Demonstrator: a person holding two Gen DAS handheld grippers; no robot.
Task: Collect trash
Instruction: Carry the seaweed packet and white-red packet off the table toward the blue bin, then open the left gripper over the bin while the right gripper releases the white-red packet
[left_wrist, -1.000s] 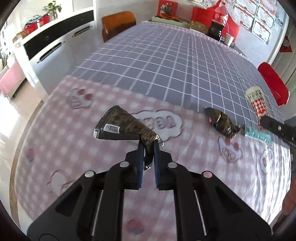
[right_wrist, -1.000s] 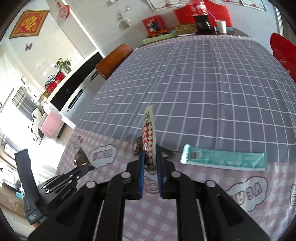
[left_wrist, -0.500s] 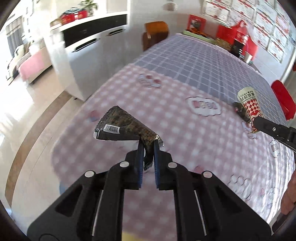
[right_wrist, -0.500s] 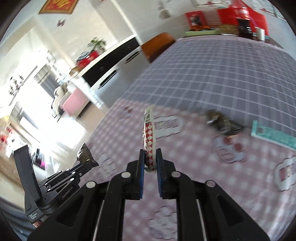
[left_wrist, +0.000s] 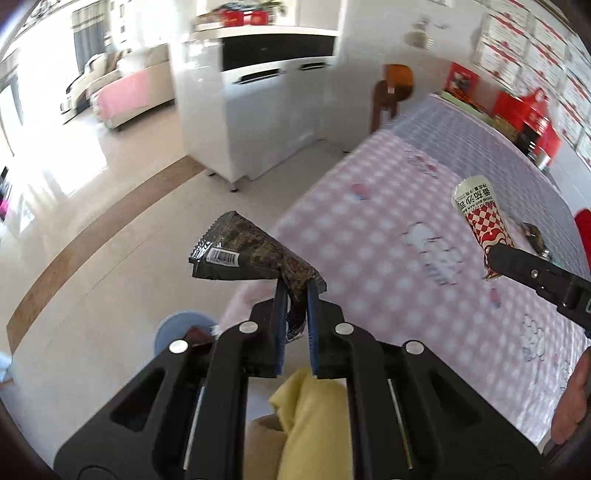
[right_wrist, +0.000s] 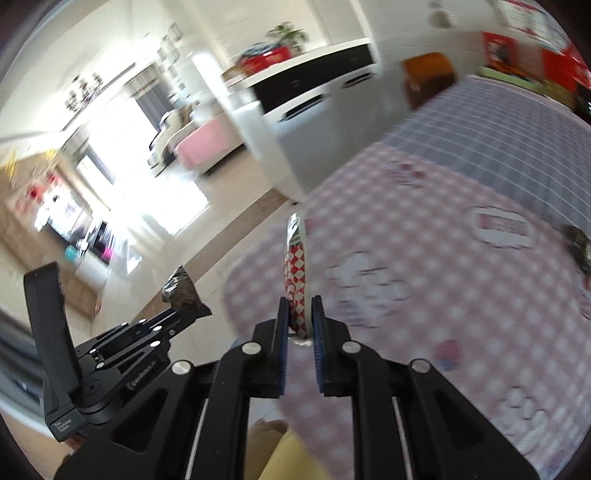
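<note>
My left gripper (left_wrist: 294, 291) is shut on a dark crinkled snack wrapper (left_wrist: 243, 254) with a barcode, held out past the table's left edge above the floor. My right gripper (right_wrist: 299, 314) is shut on a red-and-white checked wrapper (right_wrist: 295, 266), seen edge-on over the corner of the pink checked tablecloth (right_wrist: 443, 295). In the left wrist view that checked wrapper (left_wrist: 482, 218) shows flat in the right gripper's fingers (left_wrist: 517, 264). The right wrist view has the left gripper (right_wrist: 184, 314) with the dark wrapper (right_wrist: 181, 291) at lower left. Another dark wrapper (right_wrist: 576, 240) lies on the cloth.
A round blue bin (left_wrist: 177, 328) stands on the floor just below the left gripper, partly hidden by it. A white cabinet (left_wrist: 266, 114) and a brown chair (left_wrist: 395, 85) stand beyond the table. Yellow clothing (left_wrist: 306, 424) shows beneath the grippers. A hand (left_wrist: 570, 410) is at the right edge.
Both grippers have swung left from over the table to its left edge and the floor, each keeping its wrapper. The bin has come into the left wrist view.
</note>
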